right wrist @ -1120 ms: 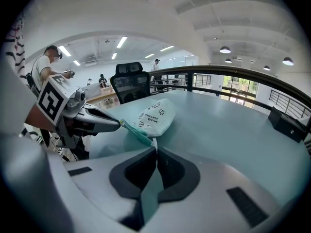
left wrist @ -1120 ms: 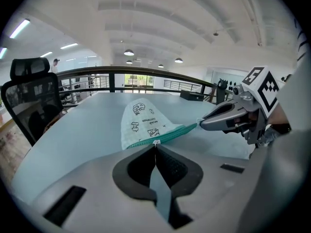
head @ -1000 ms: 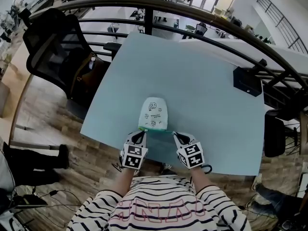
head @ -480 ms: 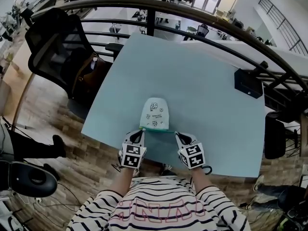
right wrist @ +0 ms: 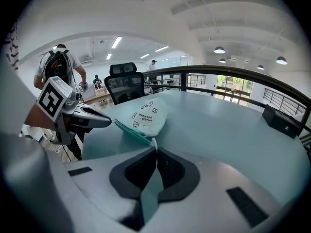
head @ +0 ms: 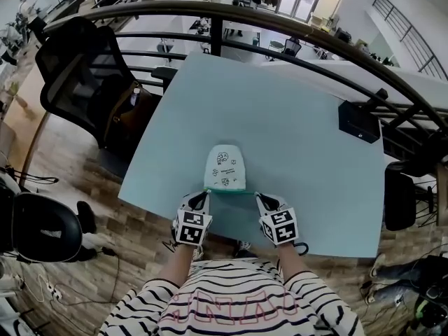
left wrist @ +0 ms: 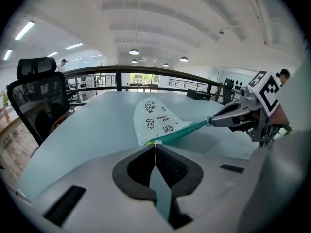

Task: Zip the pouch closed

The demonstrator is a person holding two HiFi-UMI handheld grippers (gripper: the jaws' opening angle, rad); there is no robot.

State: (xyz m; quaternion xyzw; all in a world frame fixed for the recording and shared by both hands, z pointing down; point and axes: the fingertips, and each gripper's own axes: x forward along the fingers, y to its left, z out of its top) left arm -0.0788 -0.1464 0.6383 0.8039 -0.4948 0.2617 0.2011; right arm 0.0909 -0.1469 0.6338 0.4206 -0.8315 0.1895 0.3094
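A pale blue table fills the head view, and near its front edge the pouch is laid flat, white with small drawings, its rounded end pointed away from the person. Its teal zip forms the near edge and is stretched crosswise, left to right, so the long axis of the zip runs straight from one gripper to the other. The left gripper is closed on the zip's left end and the right gripper is closed on its right end; in each gripper view the jaws are seen pressed together with a small pale tab of the pouch nipped at the tips, and the opposite gripper is seen clamped on the far end of the teal band. Both grippers are equally near, one at each corner. Which end carries the slider cannot be told, nor whether the teeth are already meshed. The coming pull is judged to run along that crosswise line, with the other end held as an anchor.
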